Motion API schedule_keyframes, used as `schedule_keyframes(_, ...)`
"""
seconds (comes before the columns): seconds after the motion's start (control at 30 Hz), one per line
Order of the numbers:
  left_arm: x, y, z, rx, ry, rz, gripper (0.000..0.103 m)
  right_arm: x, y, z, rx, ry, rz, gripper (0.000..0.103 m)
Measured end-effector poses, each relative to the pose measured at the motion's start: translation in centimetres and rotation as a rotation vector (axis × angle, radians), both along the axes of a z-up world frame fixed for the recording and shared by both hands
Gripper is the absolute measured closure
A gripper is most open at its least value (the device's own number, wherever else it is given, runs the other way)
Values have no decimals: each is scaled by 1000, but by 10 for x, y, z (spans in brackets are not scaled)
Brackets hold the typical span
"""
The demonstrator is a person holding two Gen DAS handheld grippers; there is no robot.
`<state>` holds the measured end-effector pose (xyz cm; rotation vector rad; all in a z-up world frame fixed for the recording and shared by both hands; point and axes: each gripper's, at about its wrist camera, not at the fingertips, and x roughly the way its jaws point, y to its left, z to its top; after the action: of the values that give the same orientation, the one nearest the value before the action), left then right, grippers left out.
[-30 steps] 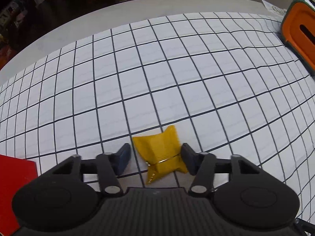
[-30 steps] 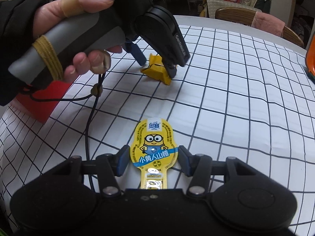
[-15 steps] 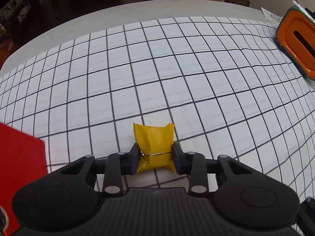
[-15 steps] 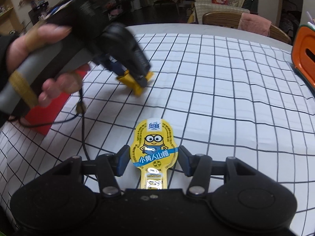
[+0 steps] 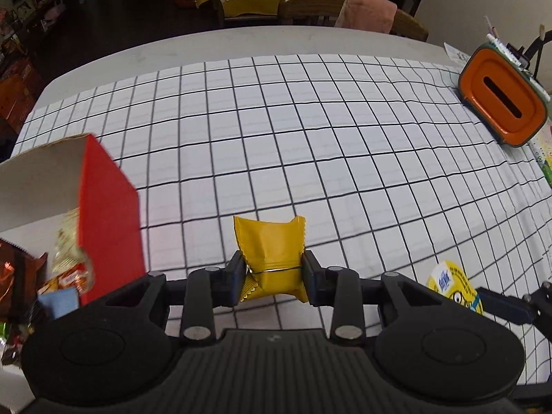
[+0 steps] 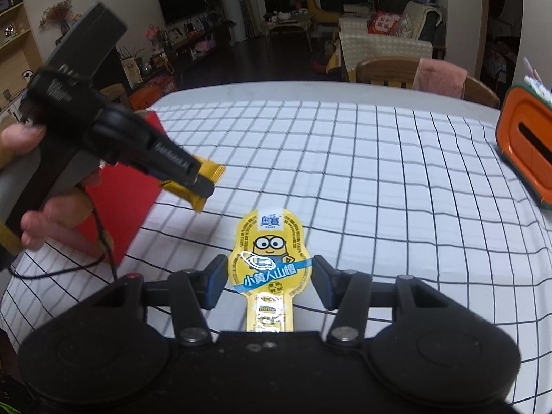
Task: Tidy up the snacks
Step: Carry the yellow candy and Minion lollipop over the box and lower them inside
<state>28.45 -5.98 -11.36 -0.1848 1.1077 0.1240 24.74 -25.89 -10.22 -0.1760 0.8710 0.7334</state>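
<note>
My left gripper (image 5: 272,276) is shut on a small yellow snack packet (image 5: 270,245) and holds it above the checked tablecloth; it also shows in the right wrist view (image 6: 203,186), beside the red snack box (image 6: 120,203). The red box (image 5: 107,214) is open at the left, with several snacks inside. My right gripper (image 6: 269,281) is shut on a yellow Minion snack pack (image 6: 269,252), which also shows in the left wrist view (image 5: 452,283) low over the cloth.
An orange tissue box (image 5: 500,103) stands at the table's far right. A wooden chair (image 5: 352,13) with a pink cloth stands behind the far edge. The checked cloth (image 5: 310,145) covers the table.
My left gripper closed on the yellow packet, lifted it off the cloth and moved left towards the red box. My right gripper keeps hold of the Minion pack and has risen a little.
</note>
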Motion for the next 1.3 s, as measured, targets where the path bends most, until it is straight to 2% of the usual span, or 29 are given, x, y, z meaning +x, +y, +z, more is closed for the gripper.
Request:
schedule_keyframes(0.53, -95, 64, 58, -26, -99, 47, 69, -45, 66, 46, 51, -71, 66, 51)
schedule_keyframes(0.83, -133, 110, 70, -18, -117, 77, 69, -67, 119, 56, 59, -91, 115, 51)
schedule_keyframes(1.3, -167, 190, 71, -3, -113, 147, 69, -69, 207, 54, 52, -86, 149, 51)
